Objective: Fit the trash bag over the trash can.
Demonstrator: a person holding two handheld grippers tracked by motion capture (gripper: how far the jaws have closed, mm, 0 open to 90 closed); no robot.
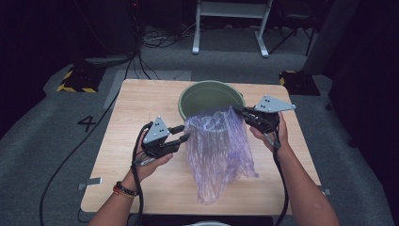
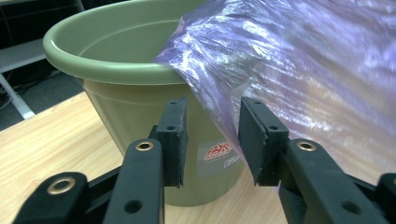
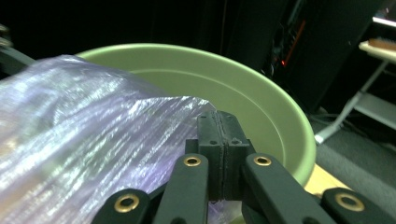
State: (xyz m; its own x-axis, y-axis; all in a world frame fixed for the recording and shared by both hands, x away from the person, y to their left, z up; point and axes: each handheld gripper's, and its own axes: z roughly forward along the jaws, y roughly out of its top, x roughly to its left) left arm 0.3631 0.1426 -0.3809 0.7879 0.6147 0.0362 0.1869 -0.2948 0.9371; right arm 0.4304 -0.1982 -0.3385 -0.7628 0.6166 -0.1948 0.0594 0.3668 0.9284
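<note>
Right tool [image 1: 244, 113] clamped tight on the far right edge of the purple plastic bag [image 1: 217, 150], pads pressed together on the film just above the rim of the green bucket [image 1: 207, 94]. Left tool [image 1: 184, 134] with jaws apart, at the bag's left edge, film lying between the open pads [image 2: 254, 135] but not pinched. Bag held up off the desk [image 1: 141, 108], mouth spread open between the two tools, its far lip just over the bucket's near rim, its bottom trailing down onto the desk near the front edge. Bucket upright at the far middle of the desk, label facing the left tool.
</note>
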